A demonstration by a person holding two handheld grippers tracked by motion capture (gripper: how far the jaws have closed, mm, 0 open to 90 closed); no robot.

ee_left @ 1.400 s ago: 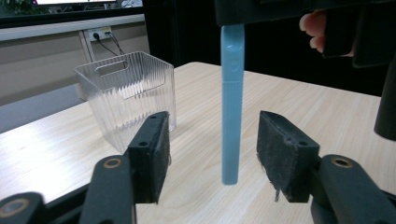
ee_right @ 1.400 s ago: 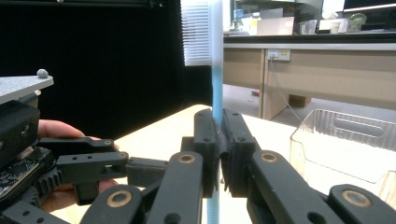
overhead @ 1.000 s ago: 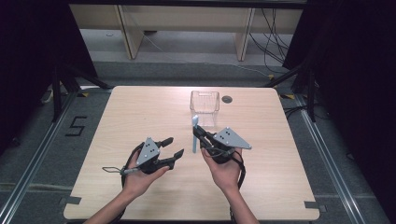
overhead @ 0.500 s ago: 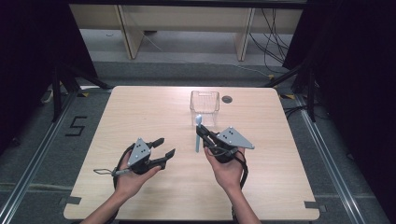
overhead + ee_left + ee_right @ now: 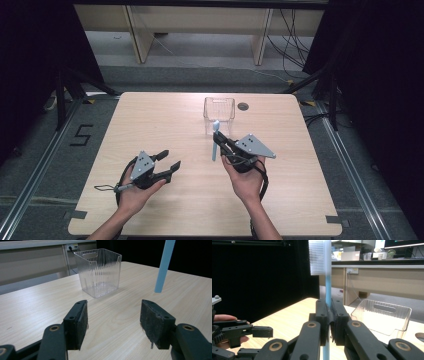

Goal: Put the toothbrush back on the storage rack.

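- The right gripper is clamped on the handle of a light blue toothbrush, which stands upright with its white bristle head on top.
- The left gripper has its jaws wide apart with nothing between them, low over the wooden table.
- A clear ribbed plastic basket stands on the table's far side, just beyond the toothbrush.
- A dark round hole sits beside the basket.
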